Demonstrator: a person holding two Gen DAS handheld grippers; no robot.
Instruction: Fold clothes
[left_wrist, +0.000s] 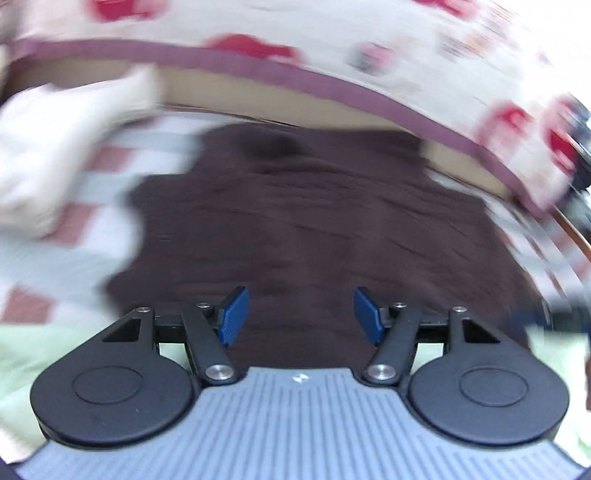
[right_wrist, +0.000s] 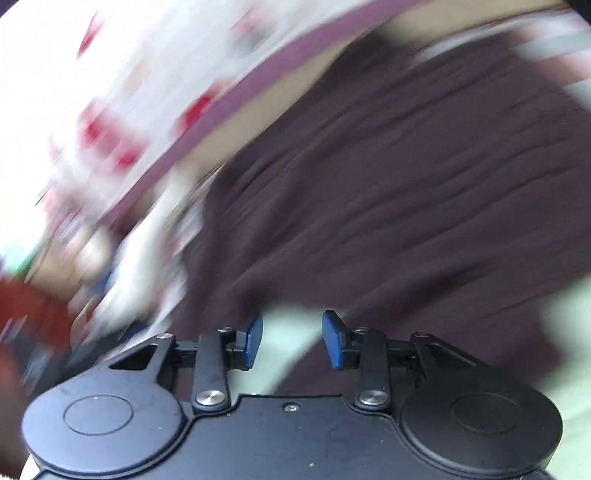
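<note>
Both grippers (left_wrist: 301, 314) (right_wrist: 292, 339) wide apart over brown garment (left_wrist: 314, 221) (right_wrist: 406, 184).

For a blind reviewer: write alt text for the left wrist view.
The left hand-held gripper, open and empty, points at a dark brown garment spread on a red-and-white checked cloth. A white cloth lies at left; the image is motion-blurred.

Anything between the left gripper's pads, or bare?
Nothing held: left gripper is open, and only the brown garment shows behind the gap, in the left wrist view.
</note>
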